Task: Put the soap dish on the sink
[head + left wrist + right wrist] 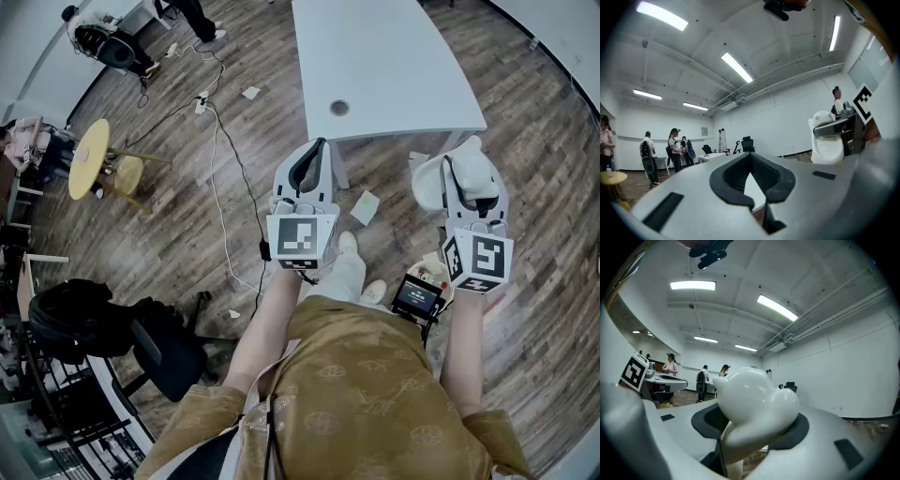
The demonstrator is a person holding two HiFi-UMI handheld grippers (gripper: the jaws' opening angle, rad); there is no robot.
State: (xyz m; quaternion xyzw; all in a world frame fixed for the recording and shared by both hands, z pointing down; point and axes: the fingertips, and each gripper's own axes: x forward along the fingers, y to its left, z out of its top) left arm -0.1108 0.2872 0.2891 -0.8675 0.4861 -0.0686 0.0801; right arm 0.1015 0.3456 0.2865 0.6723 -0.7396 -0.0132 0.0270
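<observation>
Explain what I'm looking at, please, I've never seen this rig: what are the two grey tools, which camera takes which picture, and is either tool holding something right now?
There is no robot arm here: a person carries a two-jaw gripper in each hand. The head view is taken from the person's head, looking steeply down over a wooden floor with a white table just ahead. The other two pictures come from a camera riding on each gripper, looking along its jaws. The left gripper is shut, with nothing between its jaws. The right gripper is clamped on a glossy white soap dish. No sink shows in any of the pictures.
</observation>
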